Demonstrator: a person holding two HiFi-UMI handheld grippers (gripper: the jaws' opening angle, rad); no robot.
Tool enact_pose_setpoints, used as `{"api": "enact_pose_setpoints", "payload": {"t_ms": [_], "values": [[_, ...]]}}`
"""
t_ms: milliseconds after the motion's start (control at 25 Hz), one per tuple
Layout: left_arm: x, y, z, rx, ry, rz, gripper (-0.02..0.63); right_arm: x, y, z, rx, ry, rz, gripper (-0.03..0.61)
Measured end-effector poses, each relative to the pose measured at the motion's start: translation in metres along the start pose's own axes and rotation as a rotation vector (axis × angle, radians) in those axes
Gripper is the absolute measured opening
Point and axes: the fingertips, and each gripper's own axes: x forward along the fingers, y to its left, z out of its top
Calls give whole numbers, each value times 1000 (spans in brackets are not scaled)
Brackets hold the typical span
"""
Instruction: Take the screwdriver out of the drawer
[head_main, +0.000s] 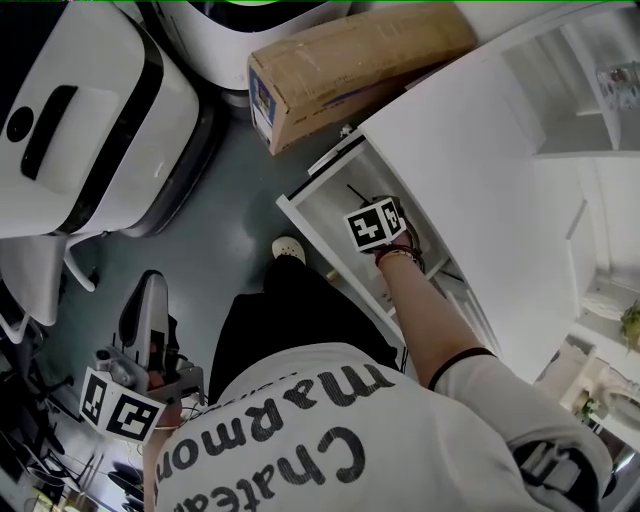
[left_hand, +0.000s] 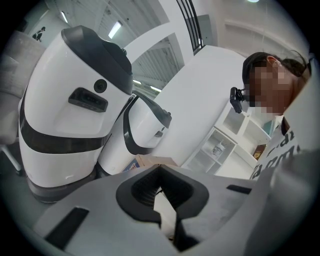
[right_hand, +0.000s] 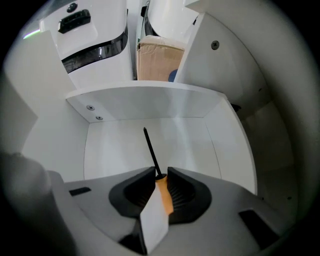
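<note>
Our right gripper (right_hand: 160, 176) clenches the screwdriver (right_hand: 156, 167), likely light and stiff, by its orange handle inside the drawer (right_hand: 150, 106); our left gripper (left_hand: 159, 169) is closed, empty.

Grey floor (head_main: 230, 190), white shelving (head_main: 590, 90), perhaps ceiling striplights (left_hand: 116, 29)

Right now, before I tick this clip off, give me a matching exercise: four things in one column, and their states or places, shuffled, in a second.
Things:
1. screwdriver
2. left gripper
3. drawer
4. cardboard box

States or places:
A. shut, holding nothing
B. pulled open, white inside
C. brown, lying beyond the drawer's far end
D. orange handle clamped in the fingers of the right gripper

Pairs: 1-D, 2-A, 3-B, 4-C.
</note>
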Motion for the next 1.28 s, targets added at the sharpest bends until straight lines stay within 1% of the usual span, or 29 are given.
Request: {"api": "enact_pose_setpoints", "payload": {"t_ms": [360, 600, 880, 1120, 1280], "values": [[-12, -10, -5, 13, -5, -15, 25, -21, 10, -20, 49, -28, 21, 86], [-20, -23, -6, 24, -7, -38, 25, -39, 13, -26, 70, -67, 23, 86], [-29, -37, -2, 47, -23, -69, 25, -62, 14, -26, 97, -120, 26, 86], [-35, -48, 7, 66, -48, -111, 25, -86, 13, -19, 170, -175, 29, 86], [-42, -53, 11, 77, -61, -141, 25, -109, 12, -10, 203, -233, 10, 86]]}}
